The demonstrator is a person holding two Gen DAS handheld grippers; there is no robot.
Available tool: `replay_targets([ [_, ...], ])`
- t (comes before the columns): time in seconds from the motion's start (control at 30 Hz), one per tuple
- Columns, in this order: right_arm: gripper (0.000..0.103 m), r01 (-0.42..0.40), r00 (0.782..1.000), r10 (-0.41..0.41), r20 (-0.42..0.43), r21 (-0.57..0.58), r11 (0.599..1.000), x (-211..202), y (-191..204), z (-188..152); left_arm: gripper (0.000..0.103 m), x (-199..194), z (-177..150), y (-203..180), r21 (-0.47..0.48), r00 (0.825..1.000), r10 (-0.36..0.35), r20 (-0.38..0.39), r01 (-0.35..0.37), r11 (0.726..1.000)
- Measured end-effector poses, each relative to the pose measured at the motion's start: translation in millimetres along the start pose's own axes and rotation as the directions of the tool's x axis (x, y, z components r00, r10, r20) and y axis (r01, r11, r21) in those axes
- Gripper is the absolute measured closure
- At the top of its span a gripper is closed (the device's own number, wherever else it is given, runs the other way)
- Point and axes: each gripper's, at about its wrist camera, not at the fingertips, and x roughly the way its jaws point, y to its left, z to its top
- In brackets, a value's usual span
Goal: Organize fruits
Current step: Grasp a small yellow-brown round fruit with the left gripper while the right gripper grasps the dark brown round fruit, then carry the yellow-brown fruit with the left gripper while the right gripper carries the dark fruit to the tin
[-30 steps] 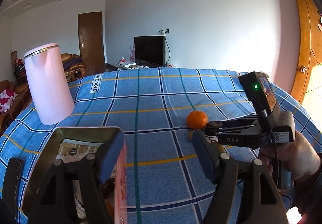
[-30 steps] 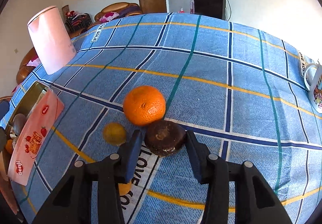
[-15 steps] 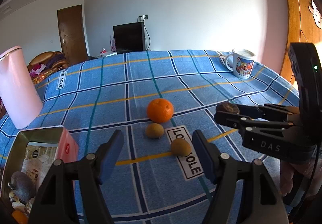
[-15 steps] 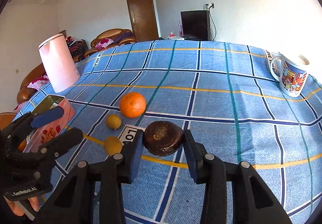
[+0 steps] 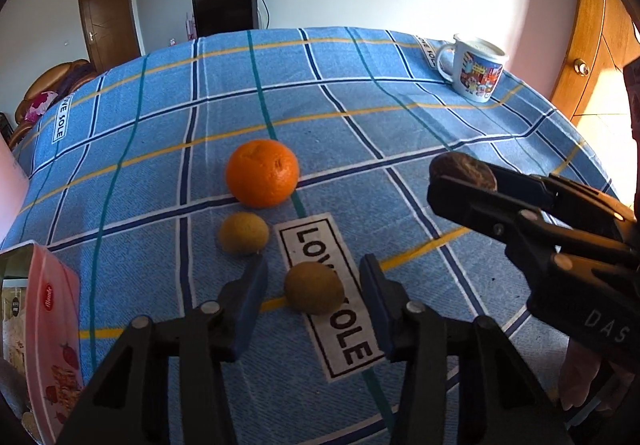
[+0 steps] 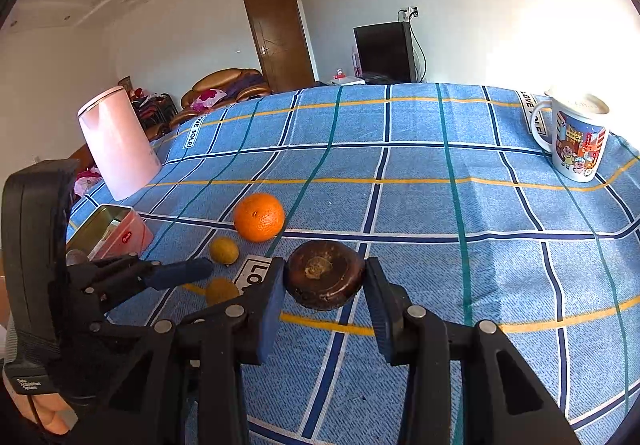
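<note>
My right gripper (image 6: 324, 283) is shut on a dark brown round fruit (image 6: 325, 274) and holds it above the blue checked cloth; the same fruit shows in the left wrist view (image 5: 462, 170). My left gripper (image 5: 312, 283) is open, its fingers on either side of a small brown-yellow fruit (image 5: 314, 287) lying on the cloth. Another small yellow fruit (image 5: 243, 233) and an orange (image 5: 262, 172) lie just beyond. In the right wrist view the orange (image 6: 259, 217) and both small fruits (image 6: 224, 250) (image 6: 221, 290) lie left of my held fruit.
A metal tin (image 6: 105, 227) with a pink snack packet (image 5: 52, 329) stands at the left. A pink kettle (image 6: 116, 143) stands at the far left, a picture mug (image 6: 576, 141) at the far right. The table edge curves away beyond the mug.
My left gripper has swung from the tin to the small fruit, which now sits between its open fingers. My right gripper has lifted the dark fruit up and back from the cloth.
</note>
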Motion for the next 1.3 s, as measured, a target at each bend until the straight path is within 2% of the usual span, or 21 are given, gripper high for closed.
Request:
replay_targets([
  [0.03,0.062,-0.001,1.000,0.001,0.000,0.001,1.000,0,-1,0,0.071,1,0,1,-0.007,1.000,-0.009,-0.008,0.009,1.000],
  [0.07,0.062,-0.001,1.000,0.001,0.000,0.001,1.000,0,0,0,0.072,1,0,2,-0.012,1.000,-0.016,-0.007,0.016,1.000],
  [0.17,0.062,-0.006,1.000,0.006,0.011,0.001,1.000,-1,-1,-1,0.072,-3,-2,4,-0.016,1.000,-0.027,0.007,0.028,0.999],
  [0.53,0.062,-0.034,0.997,0.035,0.067,-0.014,0.999,-11,1,-2,0.072,-31,-2,5,-0.021,0.990,0.002,0.143,0.001,1.000],
  [1.0,0.062,-0.036,0.988,0.042,0.151,-0.042,0.998,-28,6,-4,0.072,-54,-7,4,-0.026,0.959,0.055,0.277,-0.050,0.998],
  [1.3,0.062,-0.028,0.977,0.041,0.210,-0.067,0.997,-39,10,-6,0.072,-63,-10,2,-0.023,0.941,0.075,0.329,-0.071,0.997],
])
